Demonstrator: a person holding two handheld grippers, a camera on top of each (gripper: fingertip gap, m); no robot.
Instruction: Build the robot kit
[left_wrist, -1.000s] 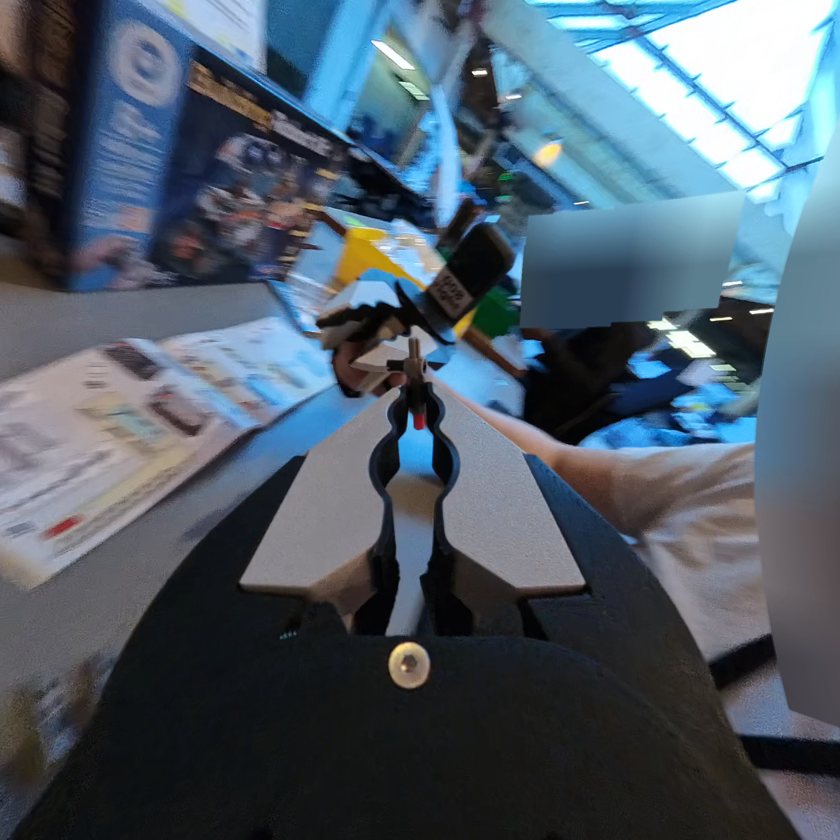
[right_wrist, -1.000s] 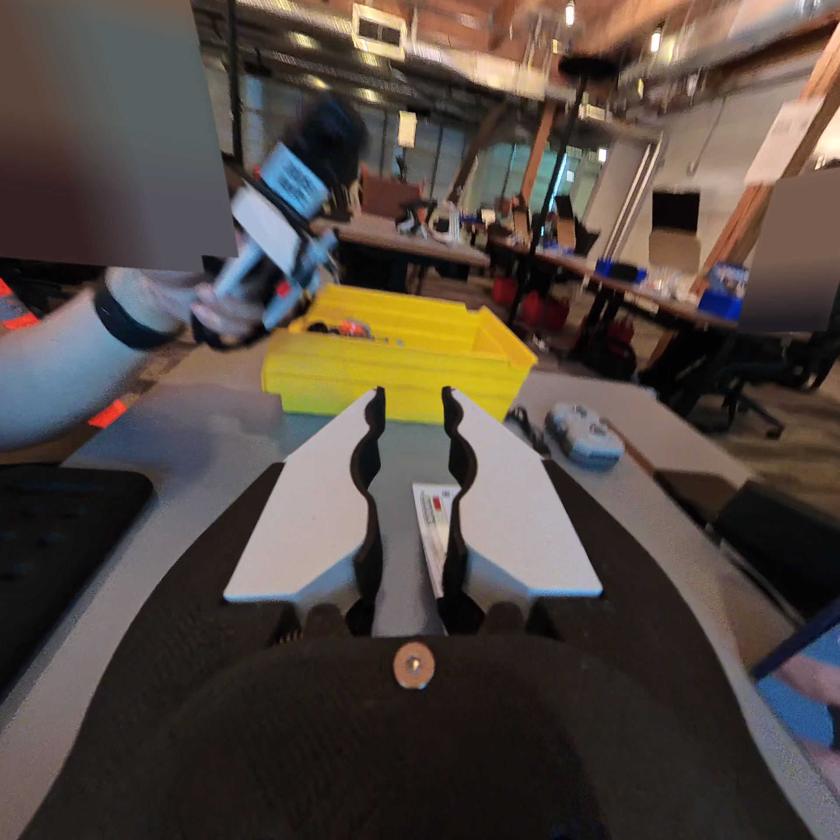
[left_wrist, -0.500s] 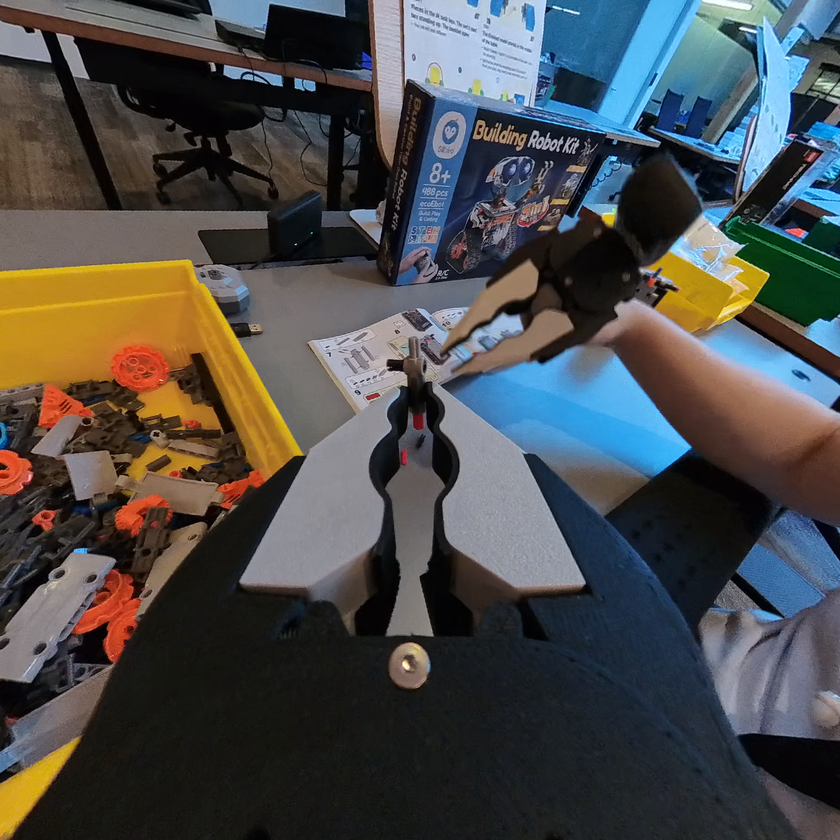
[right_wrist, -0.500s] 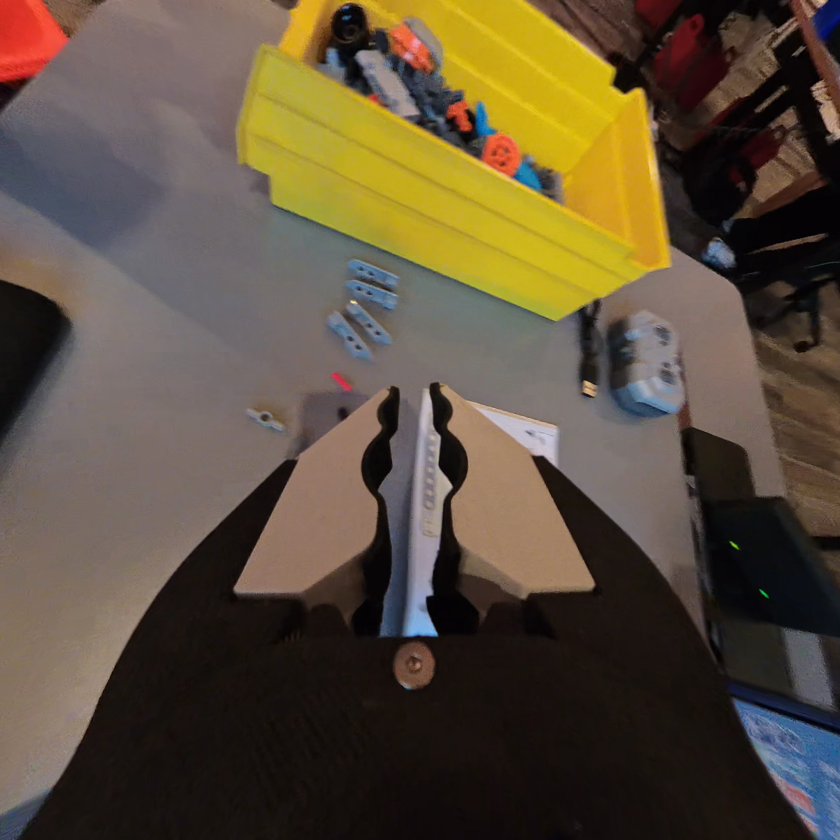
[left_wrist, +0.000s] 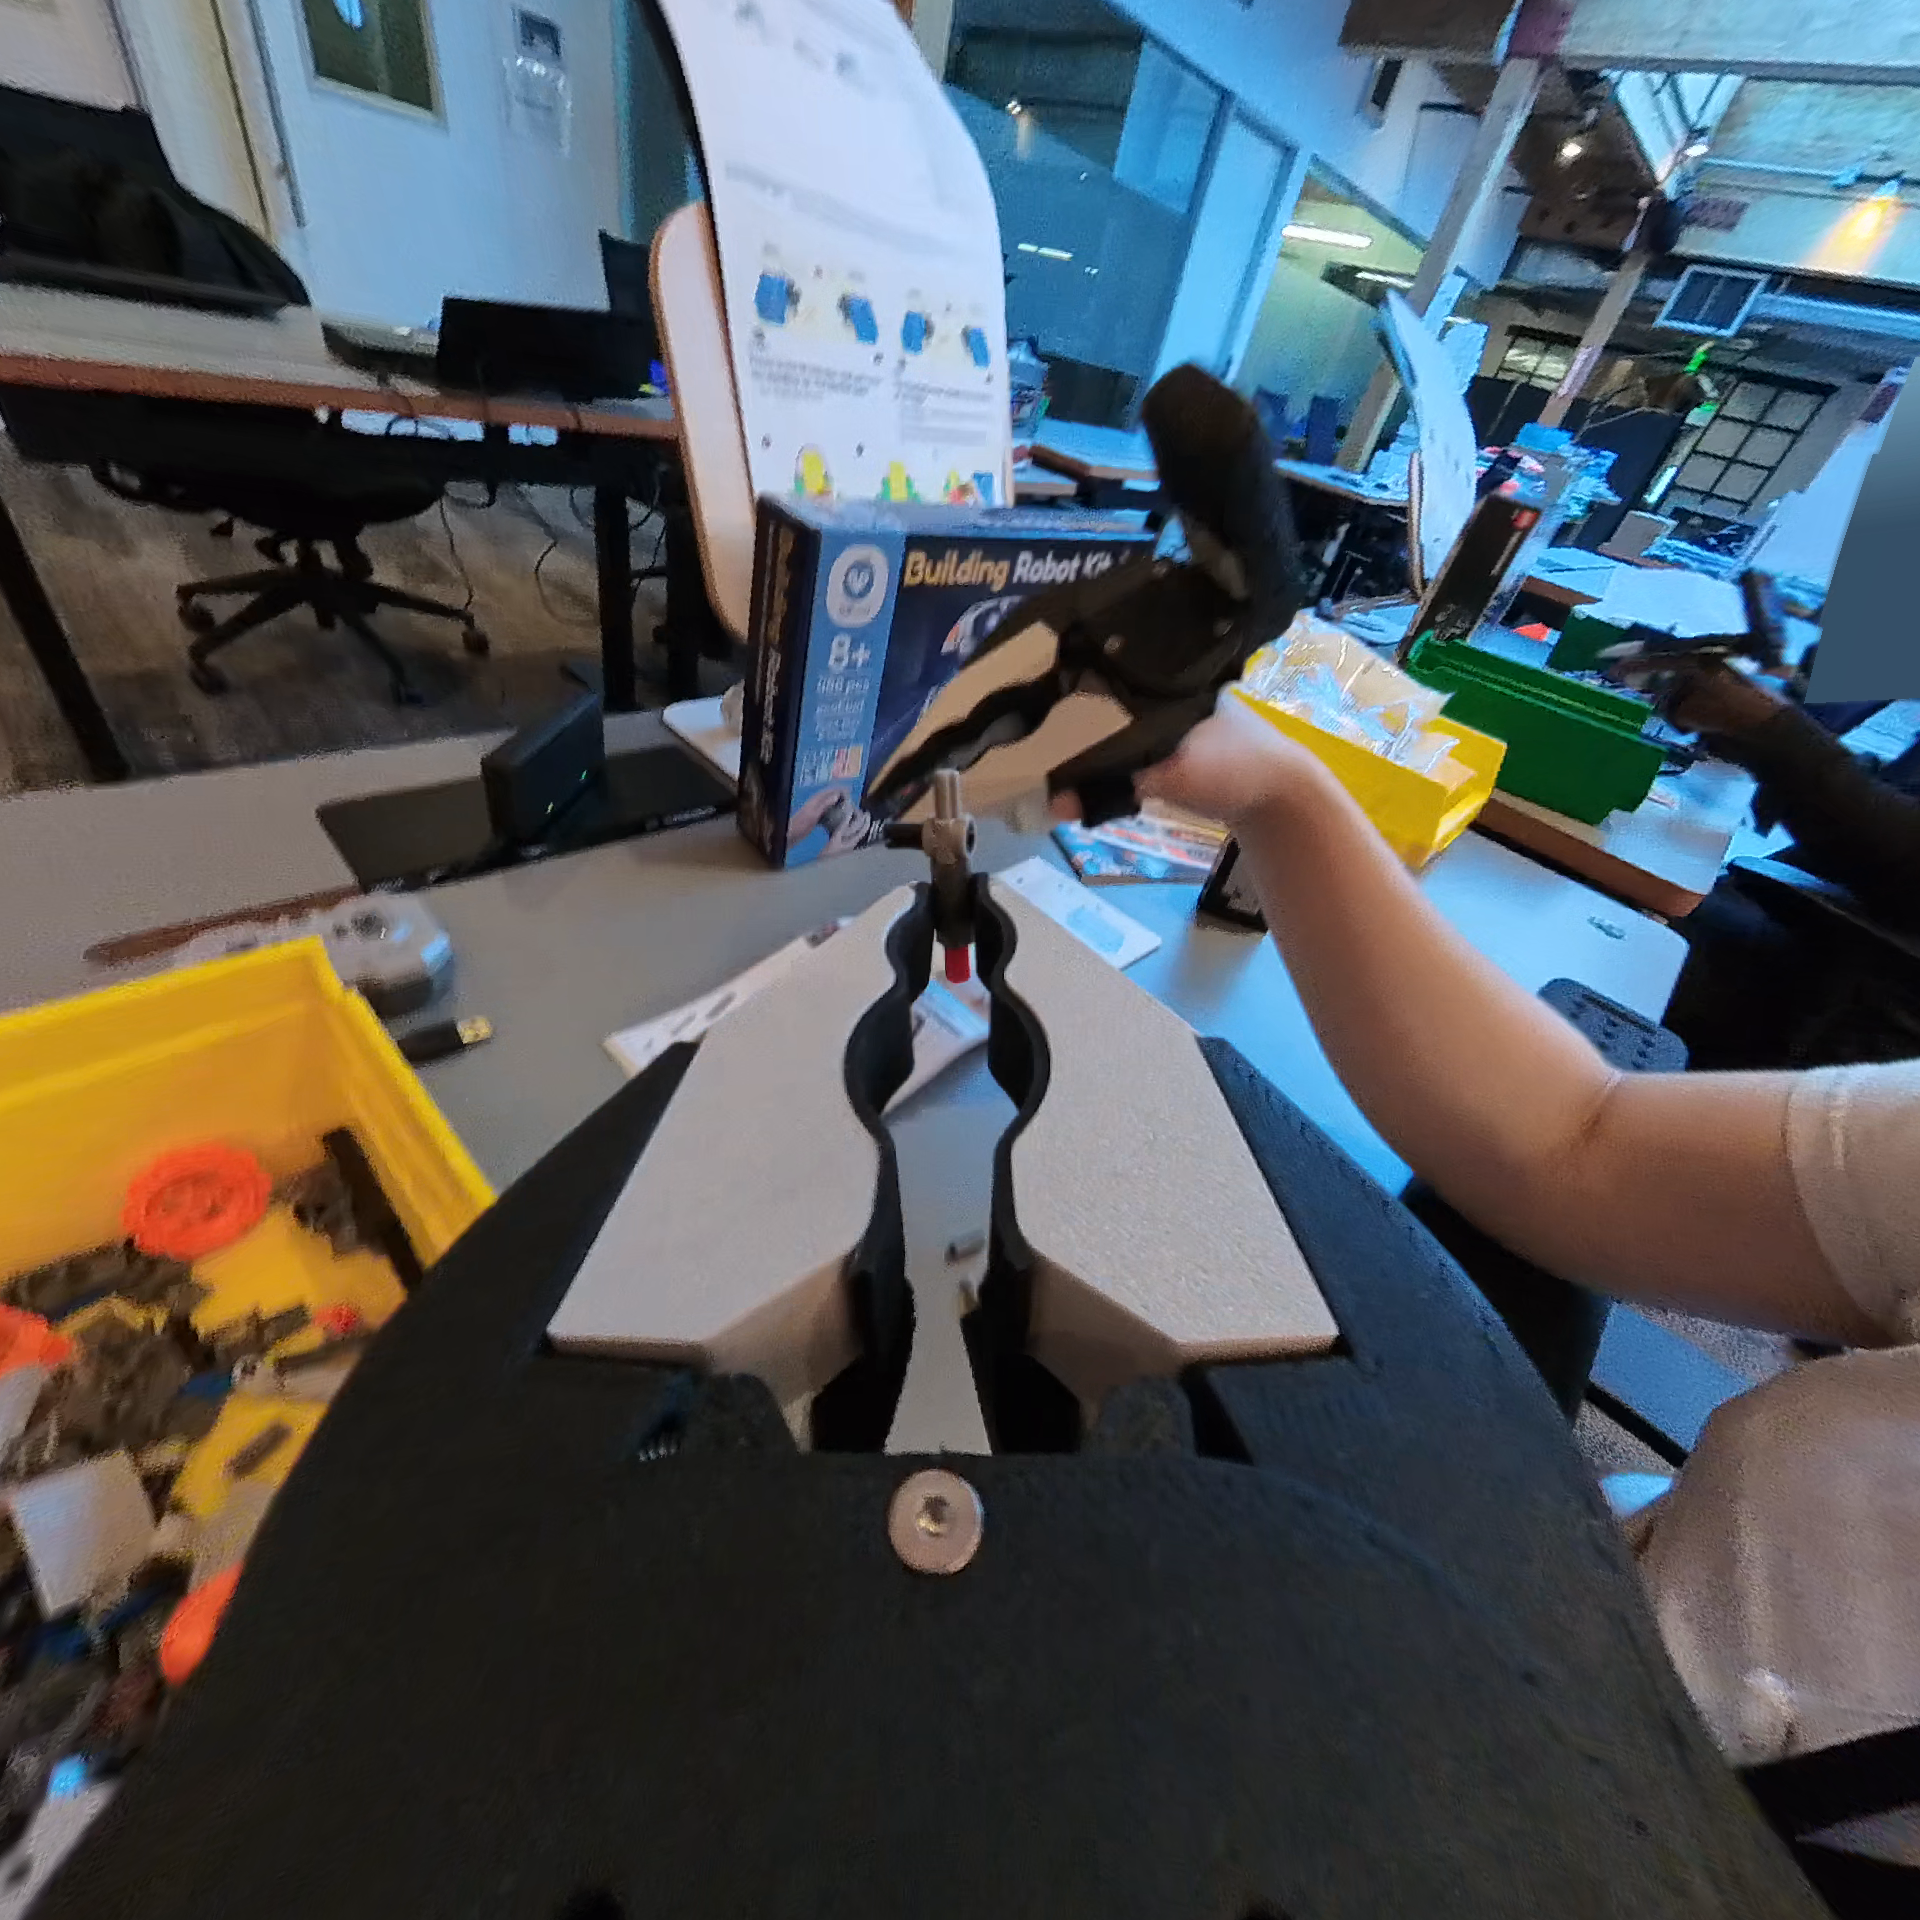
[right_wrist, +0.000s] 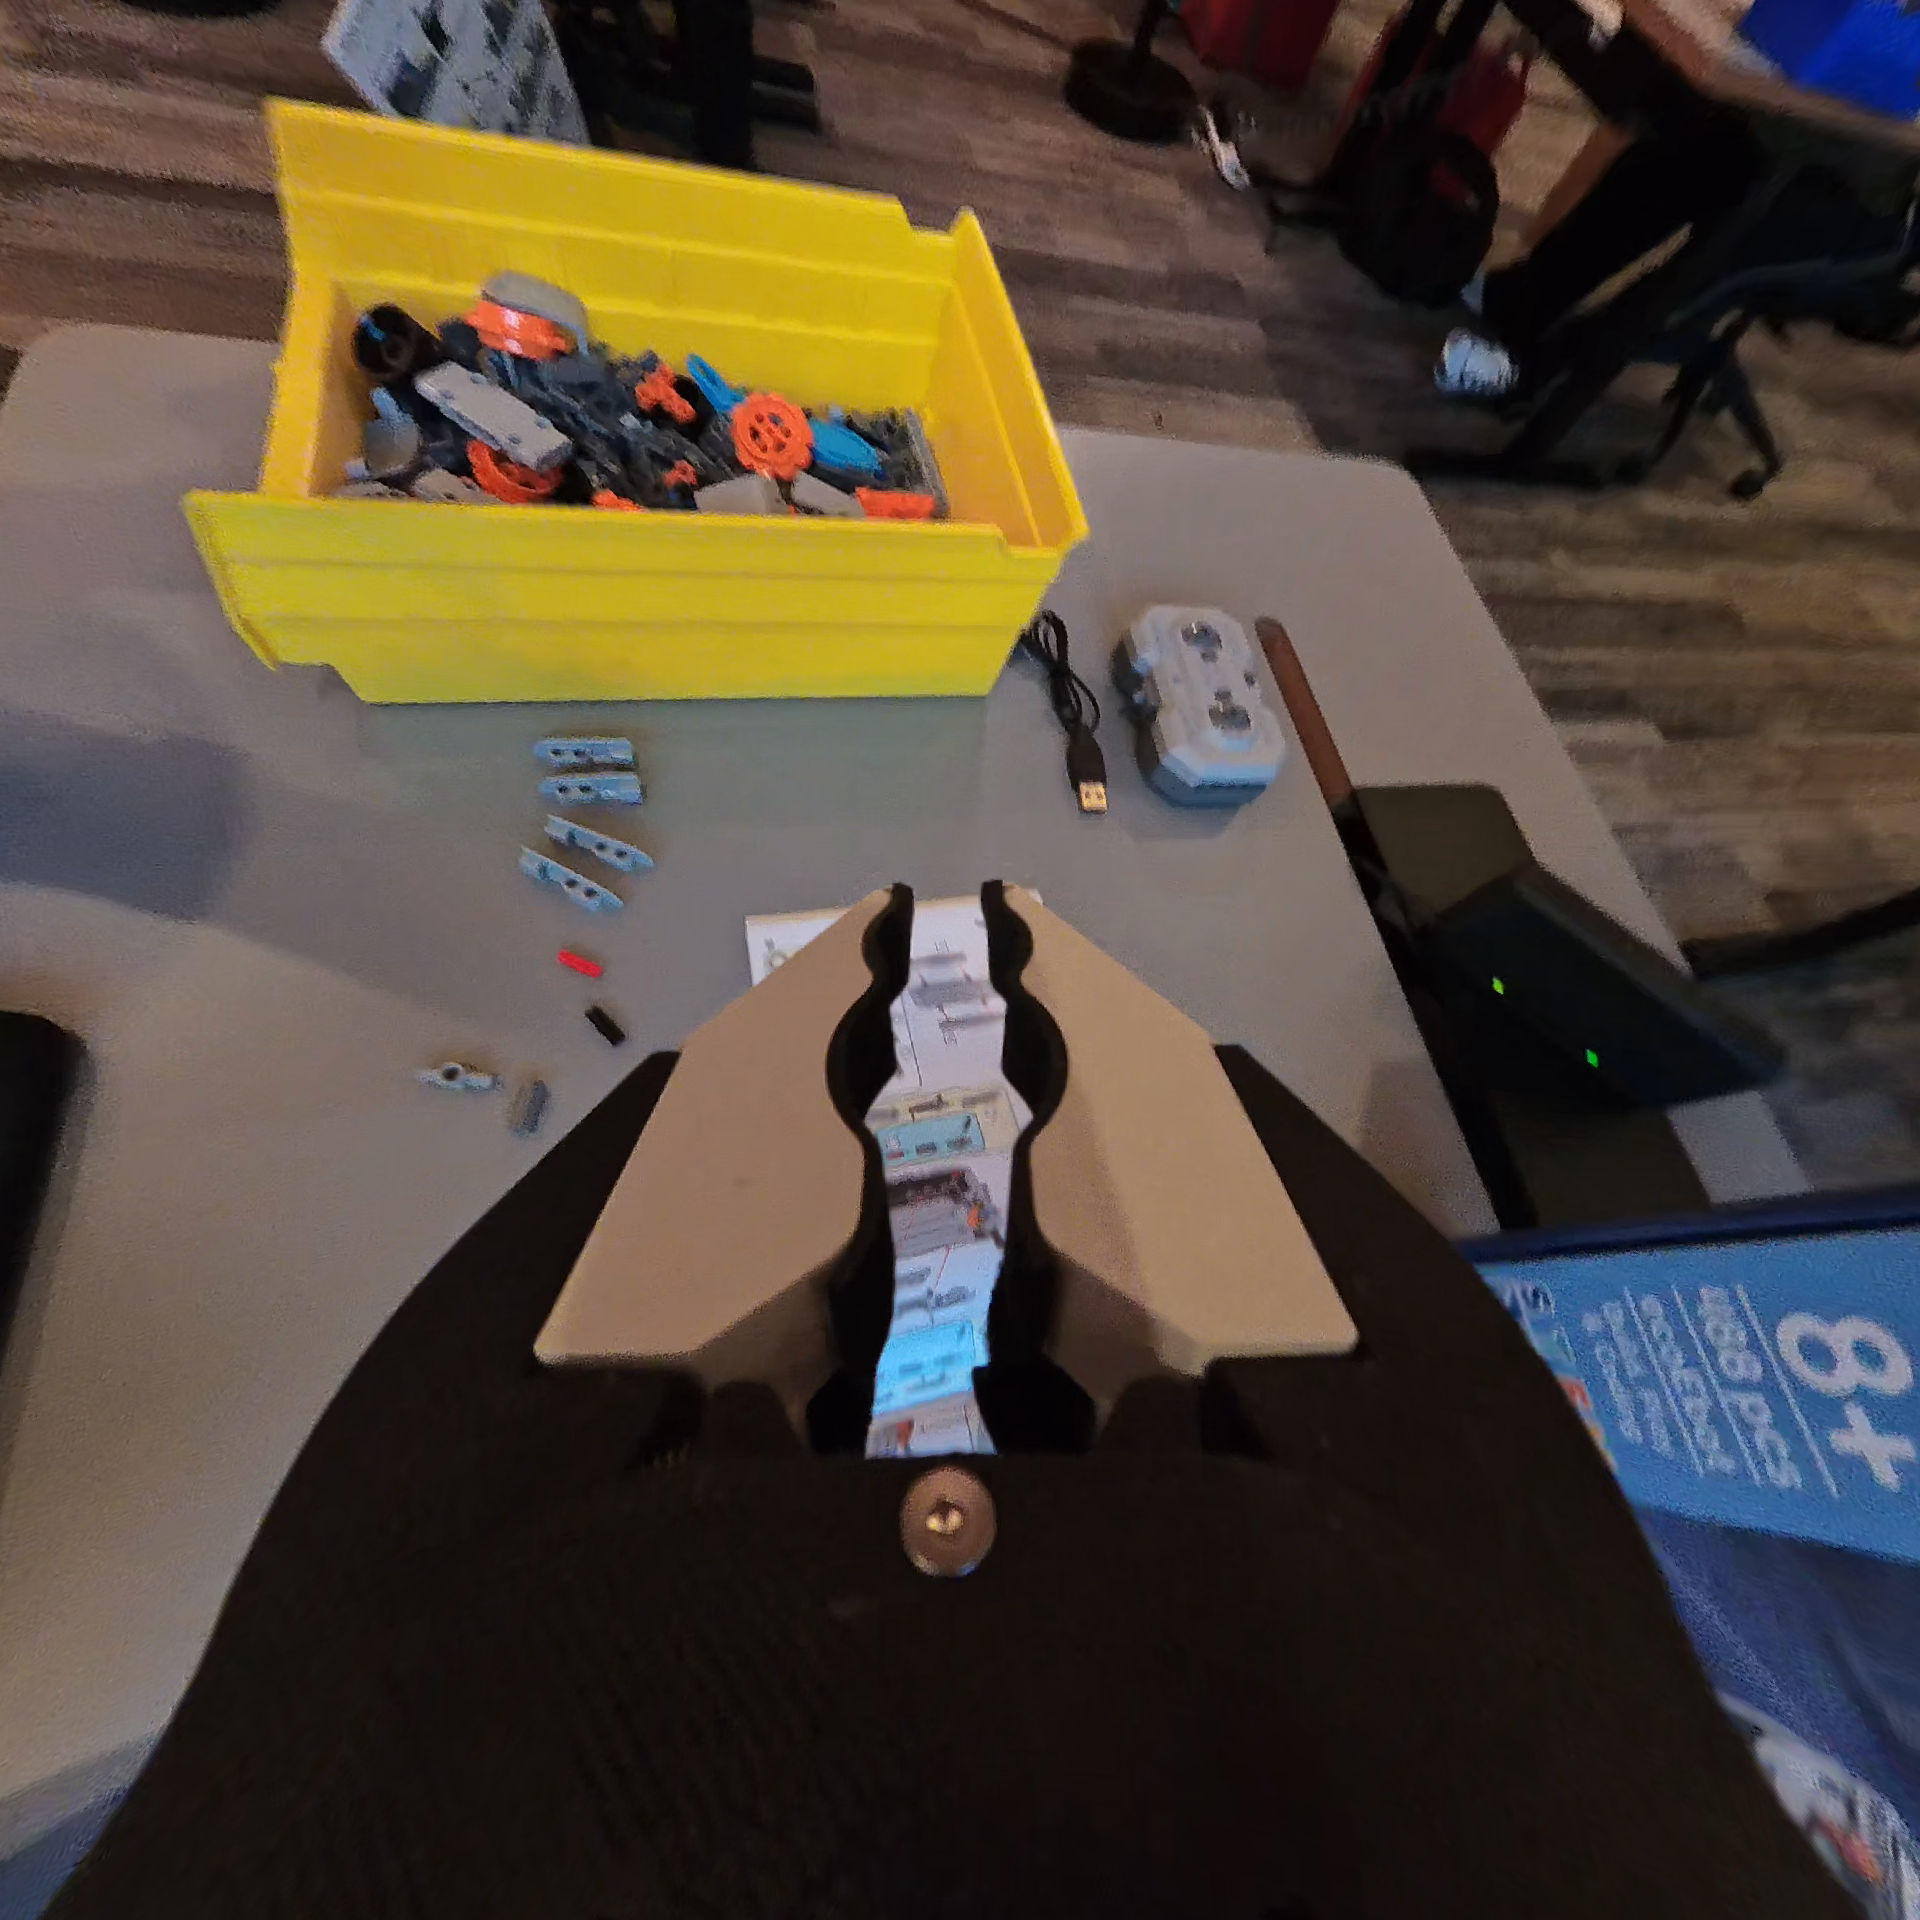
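My left gripper (left_wrist: 948, 896) is shut on a small part made of a grey connector (left_wrist: 945, 826) and a red pin (left_wrist: 954, 961). It holds the part upright in the air above the grey table (left_wrist: 623, 935). My right gripper (right_wrist: 945, 894) is slightly open and empty. It hovers over an instruction booklet (right_wrist: 779, 940), which shows through the gap between its fingers. In the left wrist view the right gripper (left_wrist: 935, 748) hangs just beyond the held part, in a person's hand. Several blue-grey beams (right_wrist: 587, 769), a red pin (right_wrist: 579, 963) and a black pin (right_wrist: 605, 1025) lie loose on the table.
A yellow bin (right_wrist: 623, 613) full of building parts stands at the table's far side and shows at the lower left of the left wrist view (left_wrist: 208, 1018). A grey controller (right_wrist: 1195, 707), a USB cable (right_wrist: 1070, 707), a black box with green lights (right_wrist: 1558, 997) and a blue kit box (left_wrist: 831, 675) stand around. Spacing between my two grippers at the tips: around 20 centimeters.
Both views have swung a long way. The left gripper still holds its part and now sits level. The right gripper has tipped down over the table and moved back over the booklet.
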